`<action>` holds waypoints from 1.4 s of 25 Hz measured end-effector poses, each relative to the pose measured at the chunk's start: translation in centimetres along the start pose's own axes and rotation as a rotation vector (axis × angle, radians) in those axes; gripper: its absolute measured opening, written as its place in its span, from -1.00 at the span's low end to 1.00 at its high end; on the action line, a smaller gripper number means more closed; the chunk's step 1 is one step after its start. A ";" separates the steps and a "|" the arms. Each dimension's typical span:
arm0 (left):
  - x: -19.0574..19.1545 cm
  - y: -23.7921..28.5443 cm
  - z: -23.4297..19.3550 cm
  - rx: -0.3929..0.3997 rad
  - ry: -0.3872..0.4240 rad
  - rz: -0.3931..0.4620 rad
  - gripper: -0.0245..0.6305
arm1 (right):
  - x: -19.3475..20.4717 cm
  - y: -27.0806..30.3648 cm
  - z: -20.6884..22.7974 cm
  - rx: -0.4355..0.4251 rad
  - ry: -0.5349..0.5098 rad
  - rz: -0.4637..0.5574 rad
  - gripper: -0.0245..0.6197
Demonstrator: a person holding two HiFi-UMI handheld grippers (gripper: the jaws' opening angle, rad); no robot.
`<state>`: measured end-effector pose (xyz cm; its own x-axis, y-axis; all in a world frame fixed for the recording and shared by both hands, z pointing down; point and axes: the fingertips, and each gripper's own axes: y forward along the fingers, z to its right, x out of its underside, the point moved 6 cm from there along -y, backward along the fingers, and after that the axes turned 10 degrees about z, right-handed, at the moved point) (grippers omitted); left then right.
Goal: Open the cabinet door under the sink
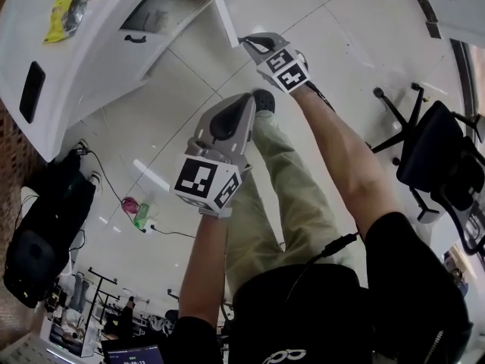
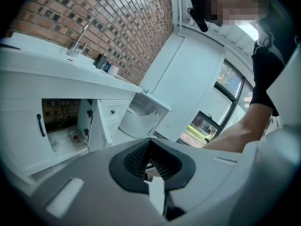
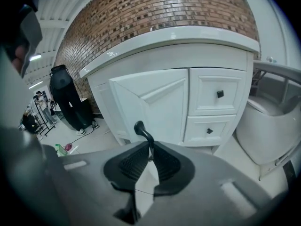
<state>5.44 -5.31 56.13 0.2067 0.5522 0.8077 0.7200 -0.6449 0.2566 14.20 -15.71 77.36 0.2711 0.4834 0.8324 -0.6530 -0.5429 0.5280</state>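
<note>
Gripping the curved black handle (image 3: 142, 130) of the cabinet door (image 3: 153, 102), the right gripper (image 3: 150, 147) has both ribbed black pads pressed on the handle's lower end, while the upper end rises free above the jaws. The door is white, with a raised panel set in a plain frame, and it stands swung out from the cabinet (image 3: 141, 74) at an angle, its hinge side toward the two small drawers (image 3: 217, 102), each with a square black knob. Above it a white counter (image 3: 178, 36) runs along a brick wall (image 3: 155, 8). In the head view the door (image 1: 222, 10) shows edge-on, sticking out from the cabinet front over the pale tiled floor (image 1: 356, 36), with the right gripper (image 1: 246, 44) at its outer edge. The left gripper (image 2: 149, 149) is held apart from the cabinet, its jaws together at the tips and holding nothing. Its view shows the open compartment (image 2: 61, 126) below the tap (image 2: 80, 36), and a second white door (image 2: 23, 131) beside it, shut, with its own black handle. A white tub (image 3: 268, 121) stands just beside the cabinet's drawer end.
</note>
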 end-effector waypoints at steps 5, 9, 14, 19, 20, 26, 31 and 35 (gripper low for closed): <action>0.4 1.5 1.1 0.044 0.010 -0.031 -0.88 | 0.6 -1.6 2.5 0.051 0.012 0.005 -0.90; 0.5 2.5 1.3 0.053 0.012 -0.042 -0.88 | 0.8 -3.0 5.0 0.097 0.026 0.023 -0.90; 0.4 3.6 1.1 0.057 0.012 -0.050 -0.88 | 1.0 -4.1 7.8 0.159 0.059 0.036 -0.91; -0.4 4.9 0.3 0.063 0.015 -0.052 -0.88 | 0.8 -4.1 9.8 0.181 0.072 0.035 -0.92; -0.5 5.1 0.4 0.064 0.017 -0.051 -0.88 | 0.8 -4.1 10.0 0.175 0.069 0.033 -0.92; -0.6 5.5 1.1 0.078 0.033 -0.068 -0.88 | 1.2 -4.9 10.1 0.180 0.139 0.041 -0.90; -0.8 5.5 0.6 0.084 0.042 -0.079 -0.88 | 2.4 -6.1 8.9 0.184 0.138 0.018 -0.93; -1.2 4.6 1.5 0.094 0.057 -0.086 -0.88 | 2.7 -9.7 7.6 0.223 0.169 0.046 -0.95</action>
<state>9.55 -8.15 55.56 0.1057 0.5702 0.8147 0.7929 -0.5427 0.2769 26.61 -14.36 75.74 0.1107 0.5521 0.8264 -0.4848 -0.6959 0.5298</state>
